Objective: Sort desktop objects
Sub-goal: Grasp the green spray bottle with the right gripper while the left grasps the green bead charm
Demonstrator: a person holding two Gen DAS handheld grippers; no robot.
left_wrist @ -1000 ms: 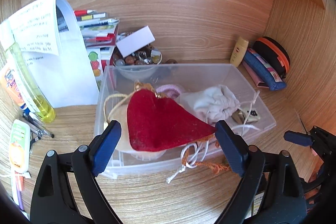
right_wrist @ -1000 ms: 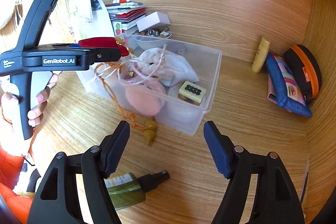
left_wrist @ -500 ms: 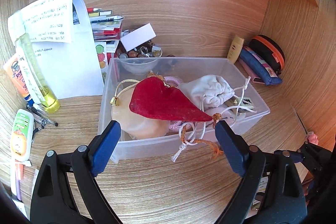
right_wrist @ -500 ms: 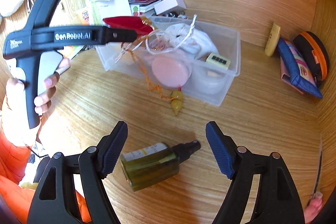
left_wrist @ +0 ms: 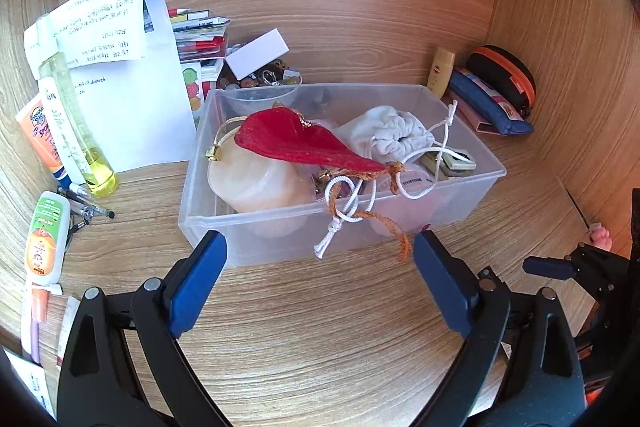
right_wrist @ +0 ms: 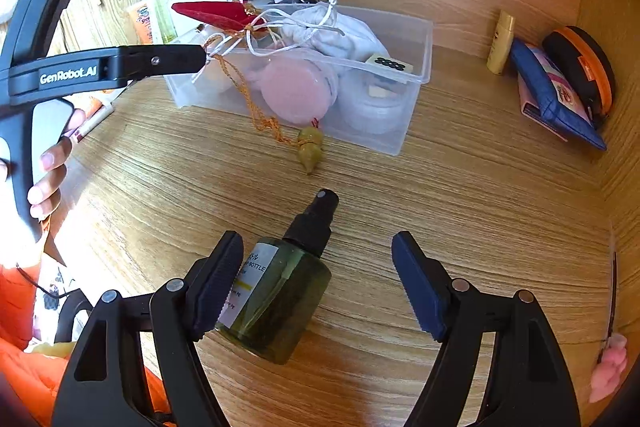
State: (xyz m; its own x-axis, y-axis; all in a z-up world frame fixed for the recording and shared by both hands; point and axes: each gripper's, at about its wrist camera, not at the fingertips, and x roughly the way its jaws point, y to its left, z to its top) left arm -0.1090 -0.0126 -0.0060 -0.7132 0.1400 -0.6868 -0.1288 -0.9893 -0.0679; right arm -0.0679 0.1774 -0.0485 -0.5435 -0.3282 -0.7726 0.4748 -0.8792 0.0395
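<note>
We see the bottle (right_wrist: 276, 297) lying between the spread right gripper (right_wrist: 316, 283) fingers — bin (right_wrist: 416, 83) beyond; left gripper (left_wrist: 320, 283) spread, empty.

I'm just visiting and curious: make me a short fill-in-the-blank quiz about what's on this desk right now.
1. The green spray bottle lies on its ____.
2. The red pouch rests in the clear ____.
3. Both the left gripper and the right gripper are ____.
4. The orange cord ends in a yellowish pendant lying ____ the box.

Missing words: side; box; open; outside
</note>
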